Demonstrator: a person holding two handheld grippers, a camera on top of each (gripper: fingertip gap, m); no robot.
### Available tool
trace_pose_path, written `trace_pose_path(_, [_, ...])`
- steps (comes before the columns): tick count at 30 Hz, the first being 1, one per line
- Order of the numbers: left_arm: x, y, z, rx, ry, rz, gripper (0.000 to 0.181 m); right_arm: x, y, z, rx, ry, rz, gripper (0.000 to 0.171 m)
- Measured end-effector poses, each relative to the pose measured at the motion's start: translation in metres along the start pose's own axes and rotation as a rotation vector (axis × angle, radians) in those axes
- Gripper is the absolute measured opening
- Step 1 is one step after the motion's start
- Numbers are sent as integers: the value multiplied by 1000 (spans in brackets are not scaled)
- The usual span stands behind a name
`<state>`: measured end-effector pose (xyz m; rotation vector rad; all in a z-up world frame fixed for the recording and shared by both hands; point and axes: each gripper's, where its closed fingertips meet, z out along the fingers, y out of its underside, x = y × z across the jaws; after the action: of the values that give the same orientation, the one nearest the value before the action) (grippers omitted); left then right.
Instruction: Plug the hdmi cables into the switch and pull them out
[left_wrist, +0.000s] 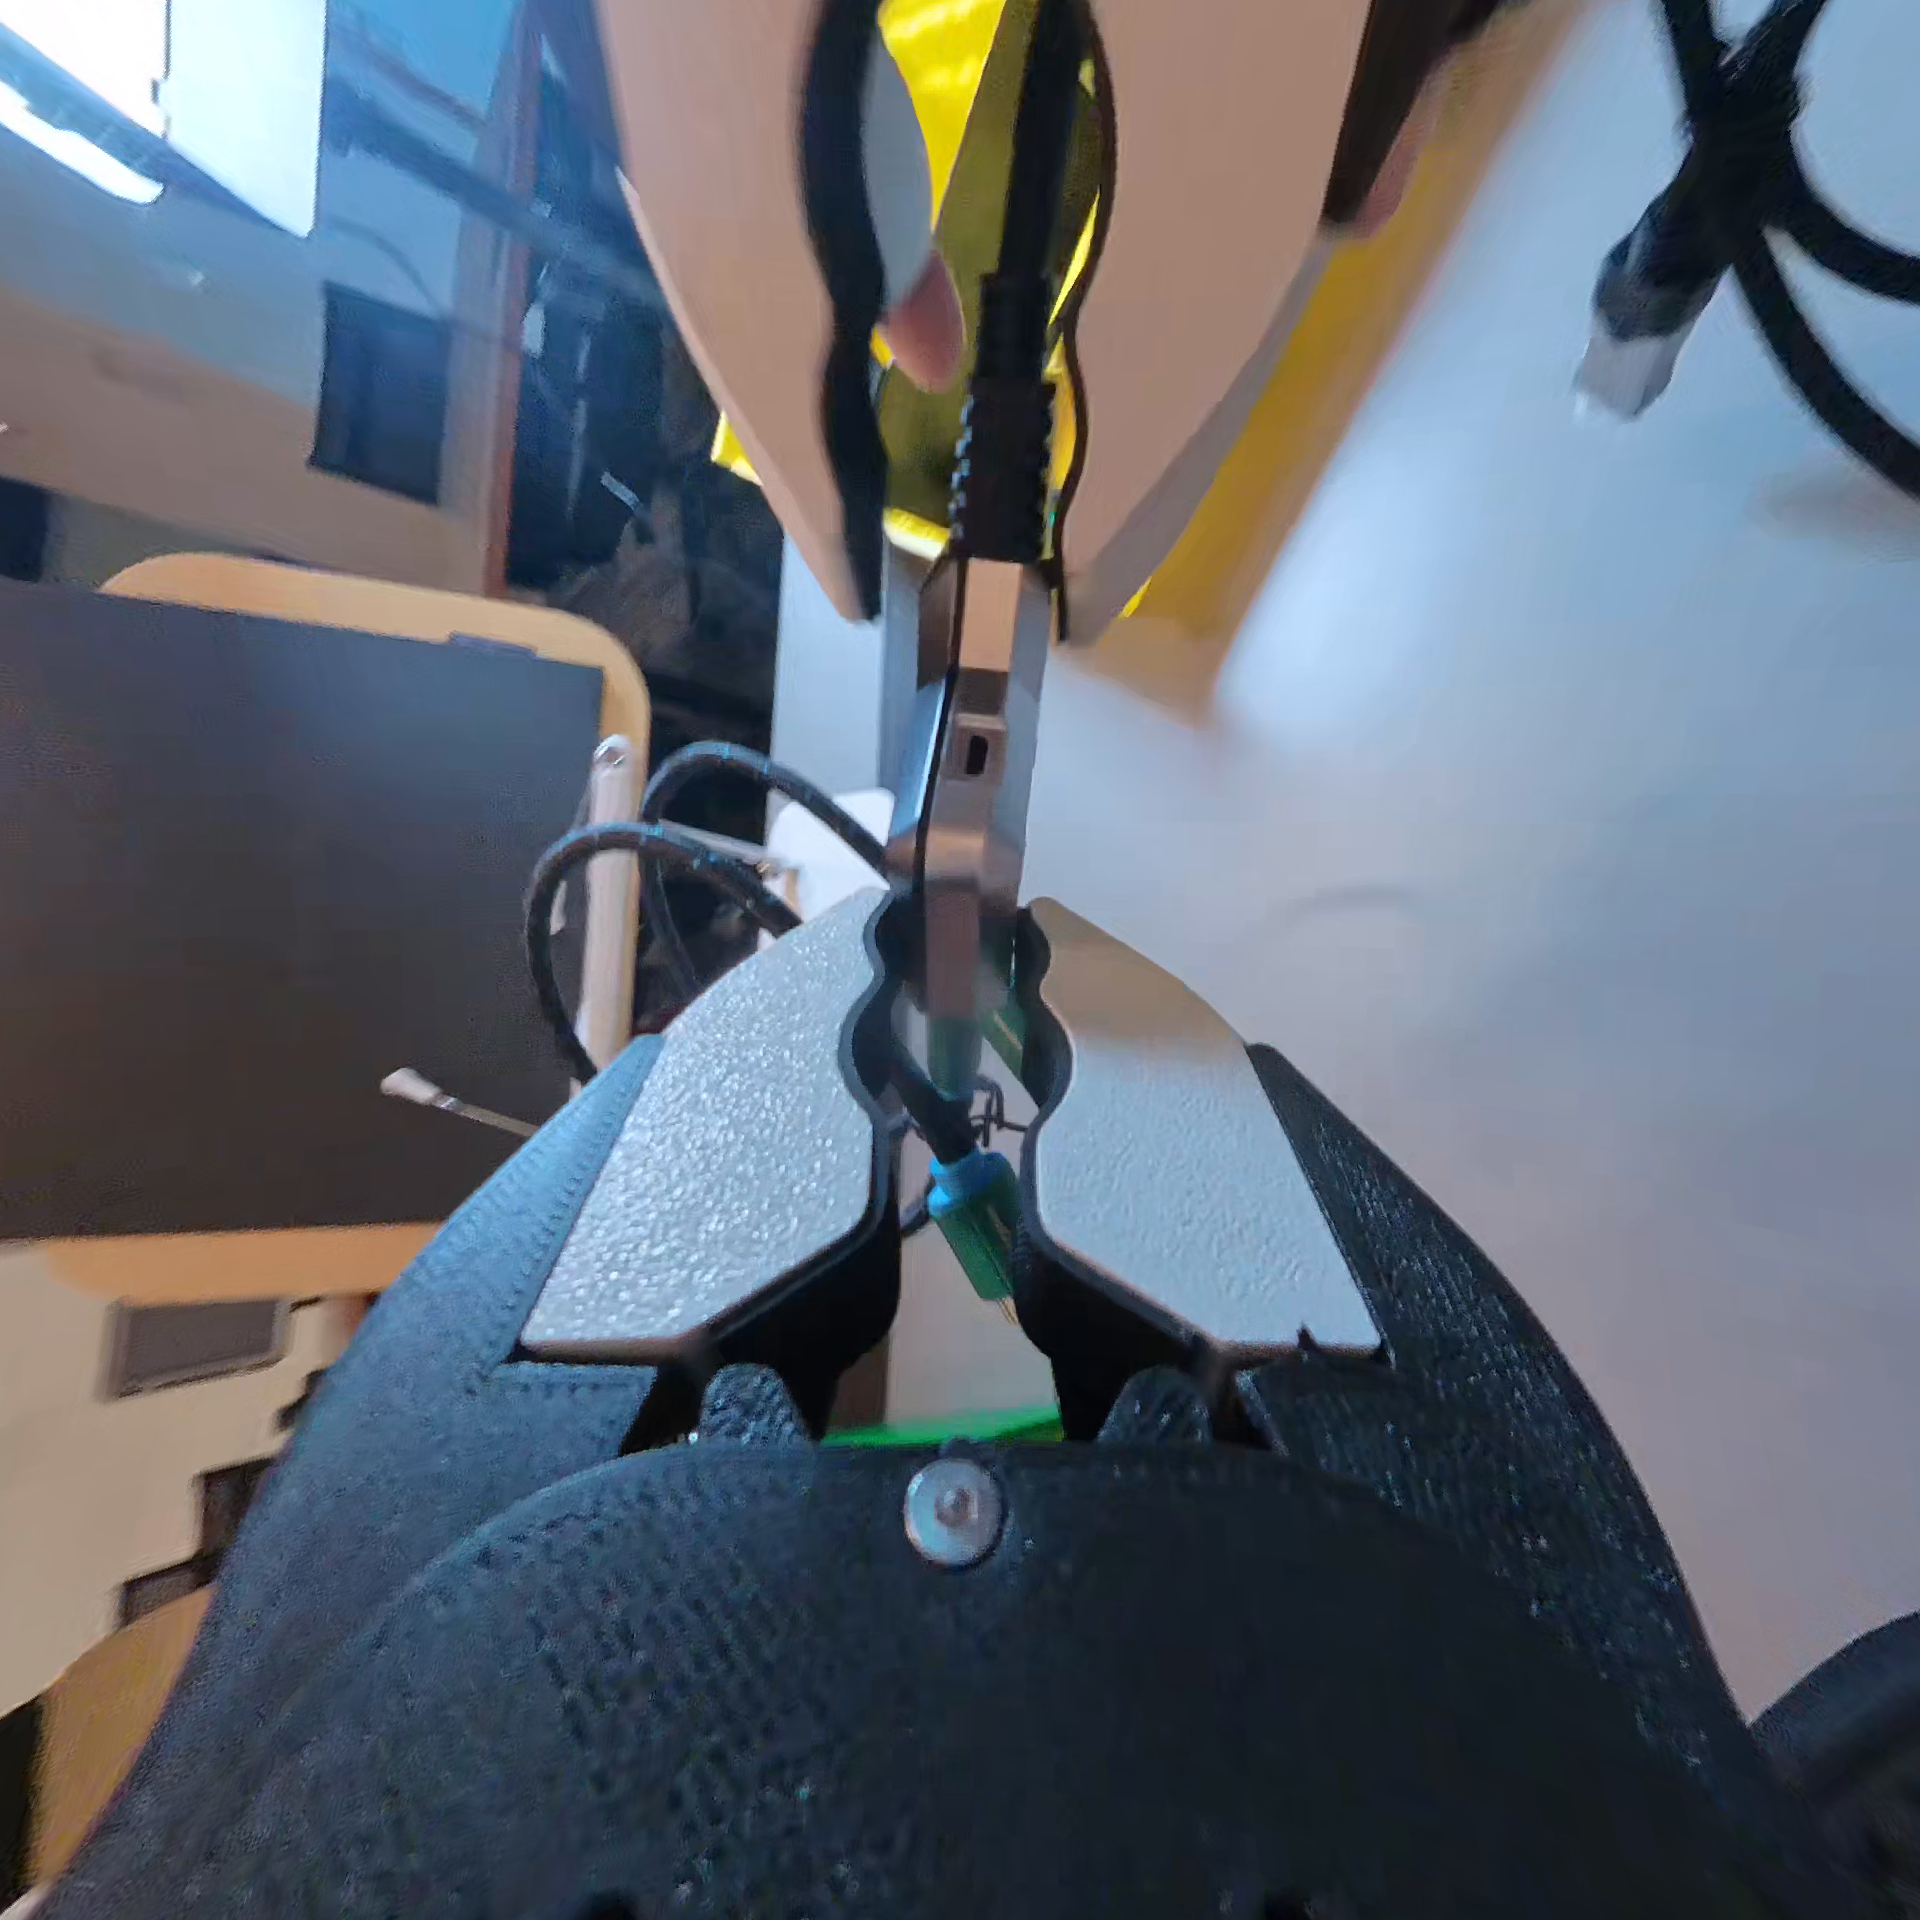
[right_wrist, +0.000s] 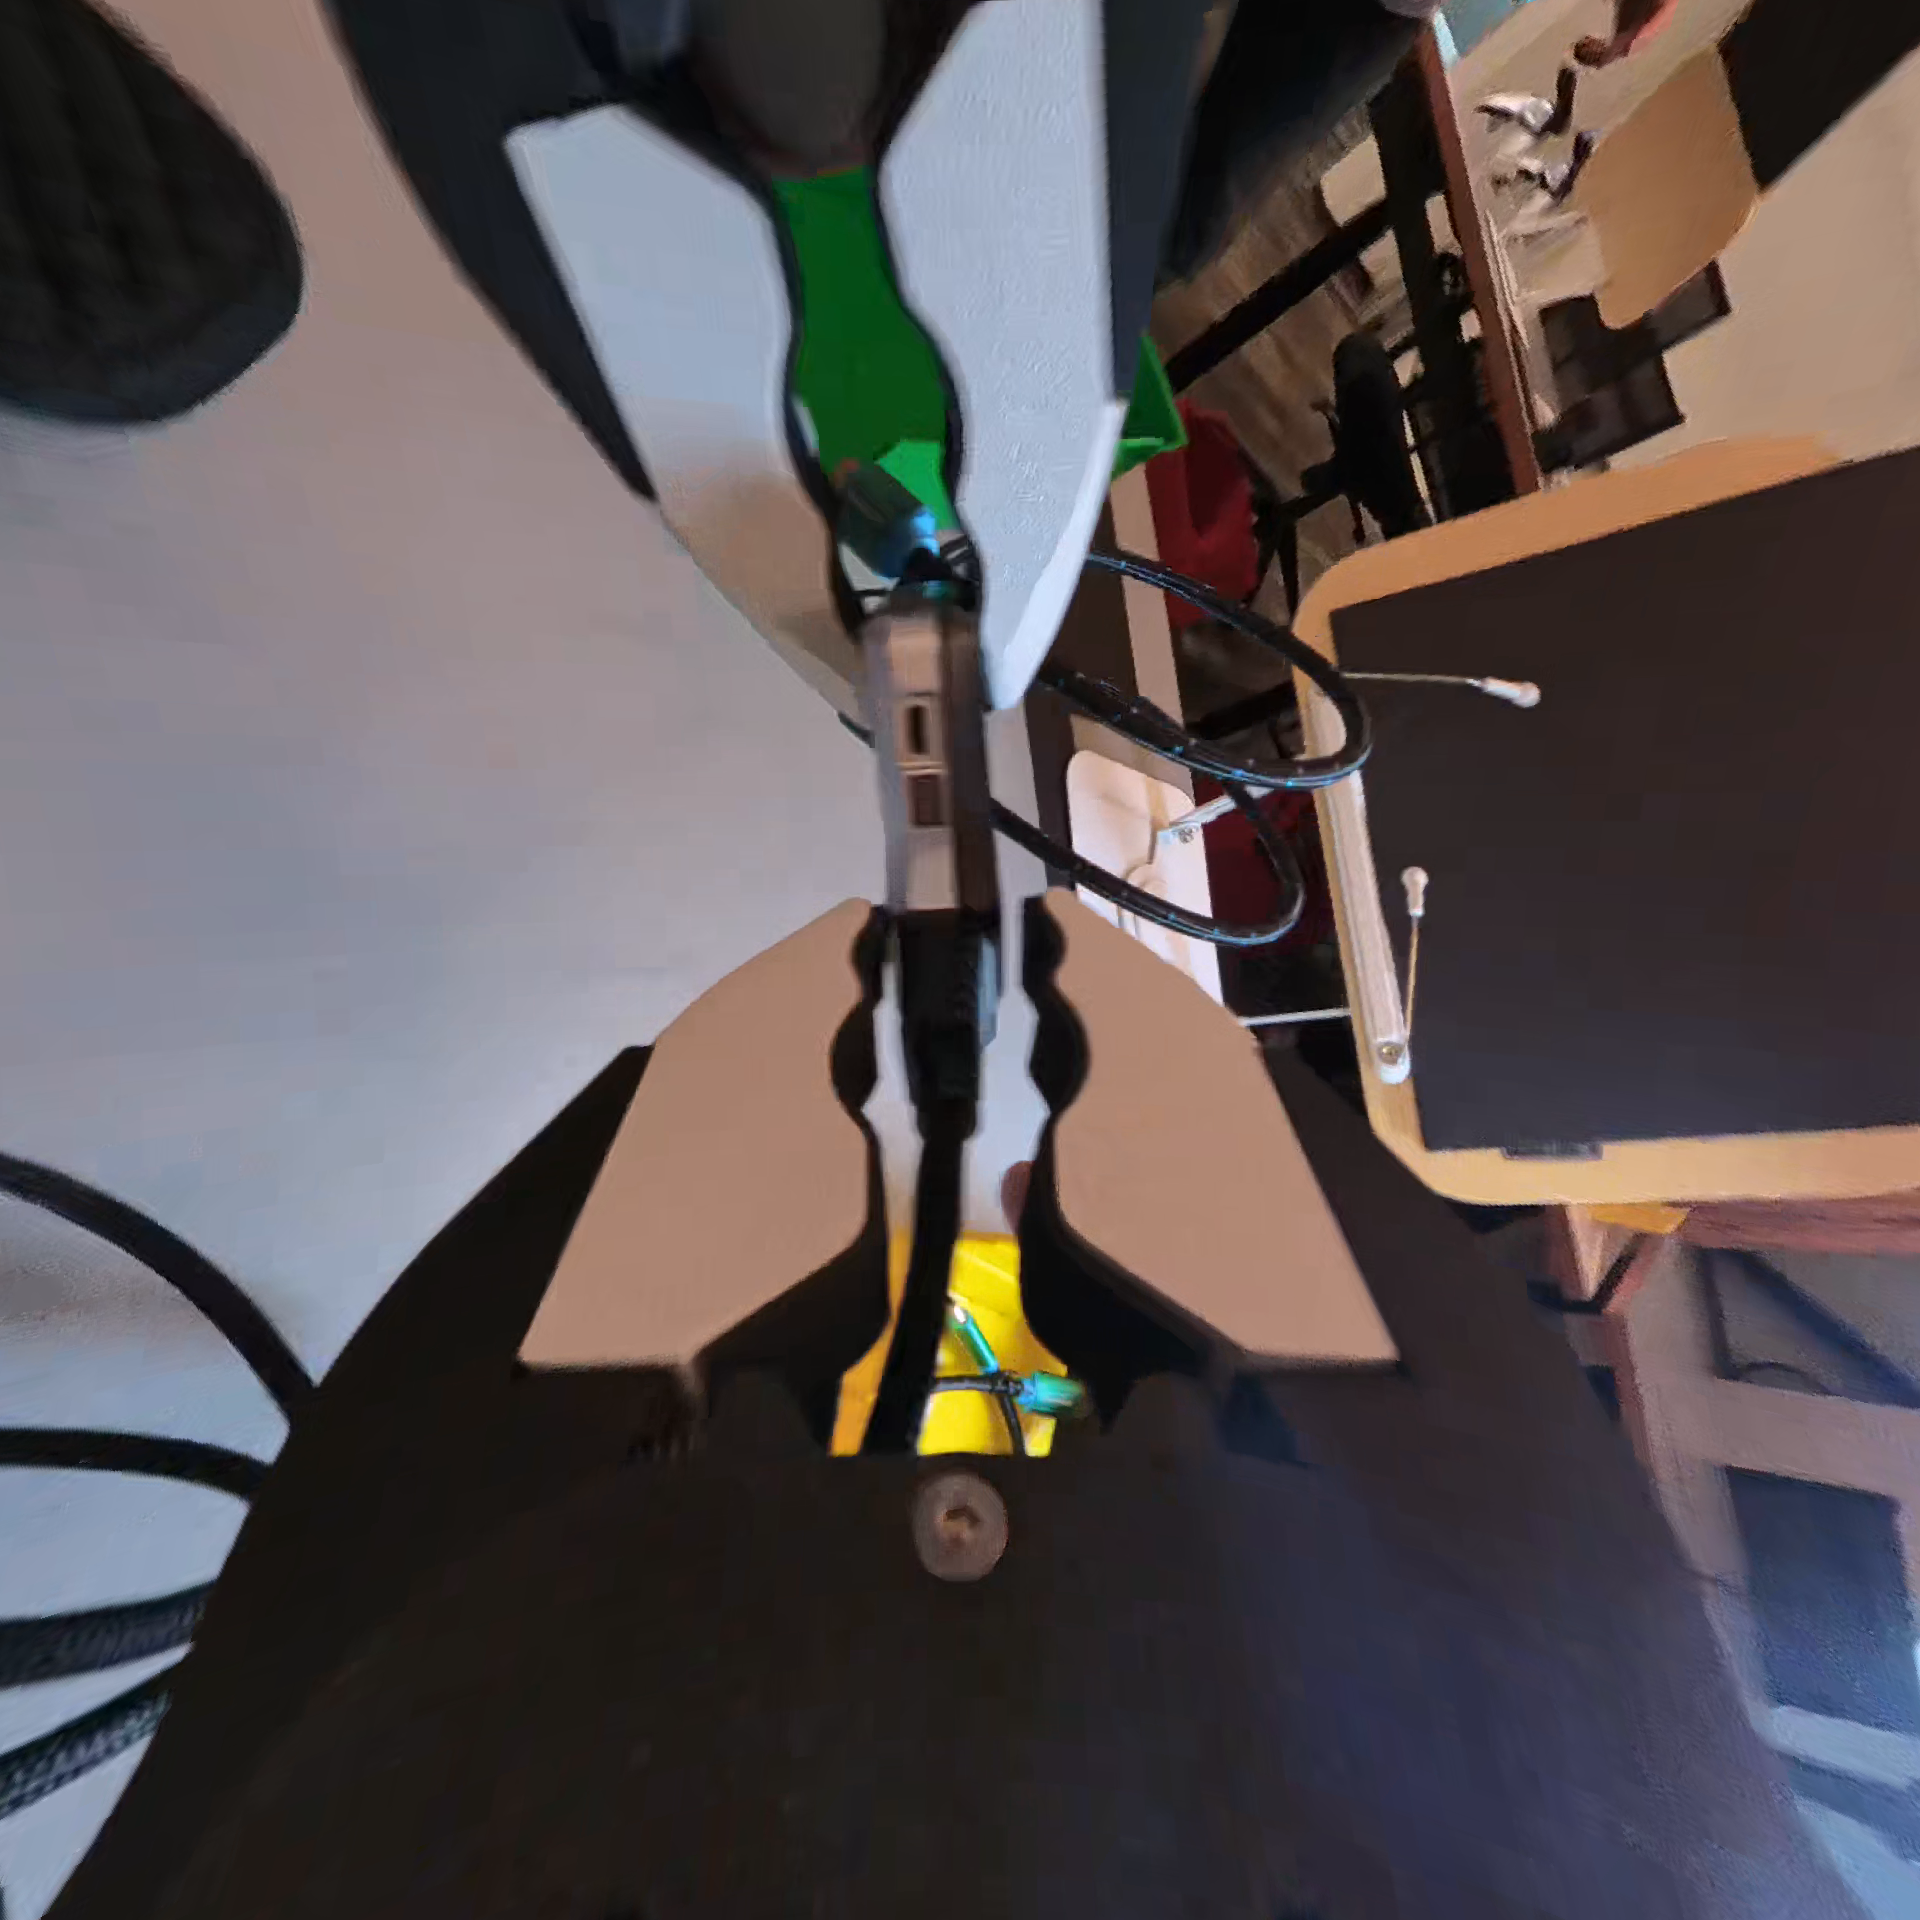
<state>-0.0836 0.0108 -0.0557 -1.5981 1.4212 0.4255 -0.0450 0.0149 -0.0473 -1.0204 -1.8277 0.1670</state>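
Black textured left gripper (left_wrist: 961, 971) with grey plates clamps the near end of the slim grey metal HDMI switch (left_wrist: 971, 769), held in mid-air between both tools. Straight beyond the switch, along its long axis, the beige-plated right gripper (right_wrist: 951, 997) pinches the black ribbed HDMI plug (right_wrist: 940, 1023) at the far port. Pulling apart along that line should free it.

White tabletop (left_wrist: 1455, 935), bare across its middle. Black panel with light wooden rim (right_wrist: 1662, 831), beyond the table edge. Dark metal shelving frame (right_wrist: 1455, 260), farther off, blurred.
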Motion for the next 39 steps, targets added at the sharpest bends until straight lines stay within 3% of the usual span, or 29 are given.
trace_pose_path(3, [13,-3,7,78,33,-64,21,-14,10,-1,26,26,-28,21])
trace_pose_path(6, [17,-11,2,251,59,-245,19,-17,15,-10,93,56,37,21])
trace_pose_path(9, [6,-10,-15,403,-6,-478,13,-3,28,-22,88,193,69,21])
trace_pose_path(11, [11,-13,-23,529,90,-764,15,9,32,-30,67,360,18,21])
trace_pose_path(15, [23,-31,-25,868,469,-1427,42,14,11,-35,26,694,-252,20])
trace_pose_path(18, [17,-32,-14,989,537,-1700,64,-5,-3,-15,-23,735,-390,21])
trace_pose_path(20, [18,-34,-11,979,499,-1701,59,-25,-8,5,-31,708,-453,21])
trace_pose_path(22, [26,-20,6,860,403,-1679,48,-36,-5,18,-44,700,-472,21])
trace_pose_path(26, [39,-3,17,798,454,-1575,42,-61,-8,30,27,530,-378,26])
trace_pose_path(27, [37,-2,13,823,505,-1563,41,-71,-19,24,123,456,-326,21])
trace_pose_path(30, [34,-4,-16,922,687,-1455,38,-84,-35,-2,317,209,-96,38])
trace_pose_path(32, [47,-10,-37,941,845,-1335,31,-74,-32,-20,413,158,-6,49])
trace_pose_path(35, [63,-17,-48,916,923,-1233,25,-62,-17,-32,419,278,-146,64])
trace_pose_path(39, [69,-16,-47,882,938,-1203,26,-85,-17,-34,487,-7,34,56])
